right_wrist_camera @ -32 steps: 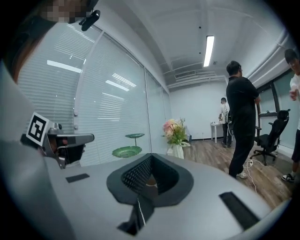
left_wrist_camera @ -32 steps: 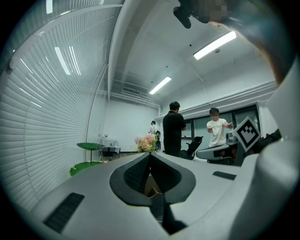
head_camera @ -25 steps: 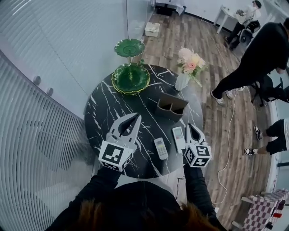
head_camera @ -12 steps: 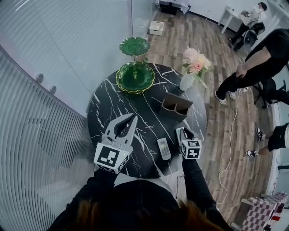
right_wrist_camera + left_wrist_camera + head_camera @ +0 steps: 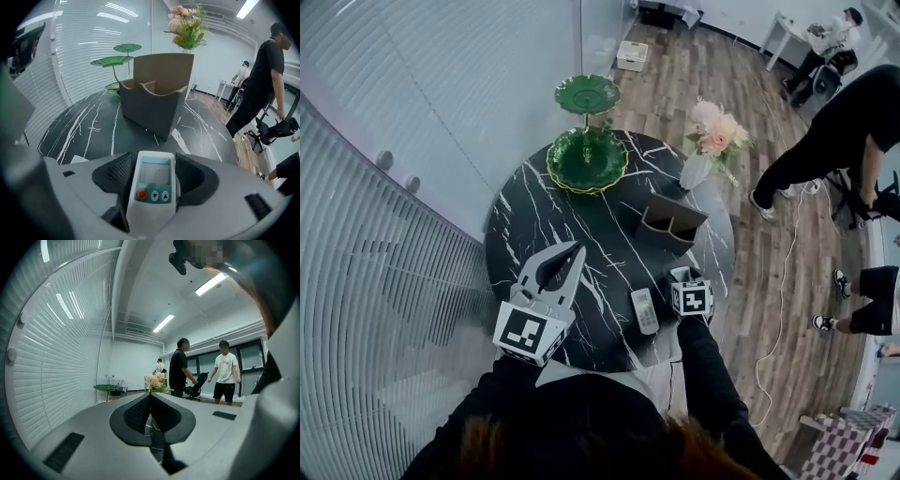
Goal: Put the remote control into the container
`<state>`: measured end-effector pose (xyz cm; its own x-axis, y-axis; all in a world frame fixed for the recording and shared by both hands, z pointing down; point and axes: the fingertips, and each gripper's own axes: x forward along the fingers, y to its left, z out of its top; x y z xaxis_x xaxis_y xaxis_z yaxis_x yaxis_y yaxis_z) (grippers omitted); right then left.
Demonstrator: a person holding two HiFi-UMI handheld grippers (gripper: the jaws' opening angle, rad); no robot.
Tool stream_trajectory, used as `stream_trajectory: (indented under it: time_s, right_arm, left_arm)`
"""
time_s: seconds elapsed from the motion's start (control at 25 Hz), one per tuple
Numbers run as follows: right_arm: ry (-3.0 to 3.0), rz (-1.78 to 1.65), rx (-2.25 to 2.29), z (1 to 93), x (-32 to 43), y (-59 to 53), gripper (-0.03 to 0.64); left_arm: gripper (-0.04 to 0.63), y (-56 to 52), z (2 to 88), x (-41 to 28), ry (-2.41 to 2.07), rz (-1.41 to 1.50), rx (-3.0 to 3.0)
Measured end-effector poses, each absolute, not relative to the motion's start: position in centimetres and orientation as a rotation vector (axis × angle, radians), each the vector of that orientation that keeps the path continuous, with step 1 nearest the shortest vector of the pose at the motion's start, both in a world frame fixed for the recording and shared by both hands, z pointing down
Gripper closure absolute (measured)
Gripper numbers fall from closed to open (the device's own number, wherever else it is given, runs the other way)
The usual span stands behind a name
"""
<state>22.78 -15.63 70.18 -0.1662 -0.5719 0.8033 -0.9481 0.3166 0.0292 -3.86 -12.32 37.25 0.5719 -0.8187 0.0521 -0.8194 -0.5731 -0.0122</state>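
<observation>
Between the just-spread jaws of the right claw (image 5: 153, 158), the remote control (image 5: 153, 186) points lengthwise at the container (image 5: 157, 91).

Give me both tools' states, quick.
Left tool: closed, empty.
Right tool: open, jaws just opened, remote control between them, not gripped.

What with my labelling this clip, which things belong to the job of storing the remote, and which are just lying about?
Job: white remote with a screen; cardboard container.
Lying about: second remote, maybe next; green tiered dish; flower vase.
</observation>
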Motion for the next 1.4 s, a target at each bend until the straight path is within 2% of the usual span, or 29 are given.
stream_trajectory:
  time_s: [0.36,0.68,1.4]
  right_arm:
    - [-1.778,0.799,1.295,71.3,23.0,-16.3,0.344]
    - [-1.807,0.778,1.307,70.7,23.0,-16.4,0.345]
    - [-2.214,0.651,1.712,55.9,21.4,-16.7,0.345]
  left_arm:
    - [0.588,-12.6,37.9,-4.8,-1.451,0.094,2.751]
    - [0.588,-12.9,38.3,-4.2,-1.417,0.093,2.765]
    - [0.588,-15.4,39.2,-3.1,-1.349,0.089,2.776]
